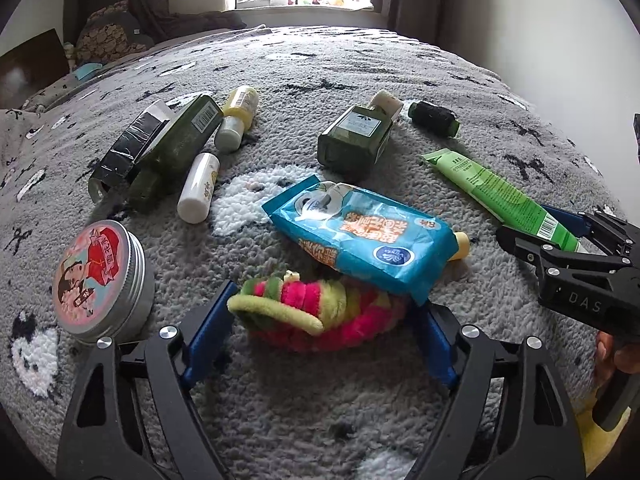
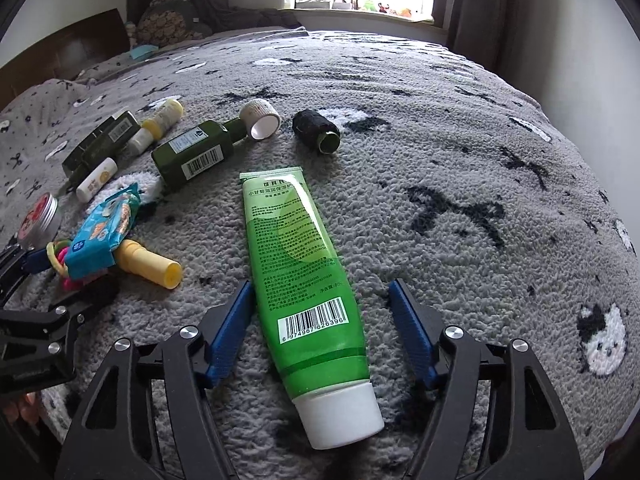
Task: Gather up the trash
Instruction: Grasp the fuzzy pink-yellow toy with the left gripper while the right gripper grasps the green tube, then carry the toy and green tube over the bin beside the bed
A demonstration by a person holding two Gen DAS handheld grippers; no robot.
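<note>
We see a grey fleece blanket (image 2: 420, 152) patterned with black marks and white patches. On it lie a bright green tube (image 2: 298, 264) with a white cap, a blue wipes packet (image 1: 360, 236) with orange lettering, a pink-and-lime plush hair band (image 1: 312, 308), a dark green bottle (image 1: 354, 140), and a silver tin (image 1: 100, 280) with a pink lid. Both grippers' fingers (image 2: 230, 330) are blue.

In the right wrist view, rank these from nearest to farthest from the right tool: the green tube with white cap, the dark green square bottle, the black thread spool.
From the right tool:
1. Green tube with white cap, lying between its fingers.
2. Dark green square bottle, farther back on the left.
3. Black thread spool, at the back, just beyond the tube's crimped end.
</note>
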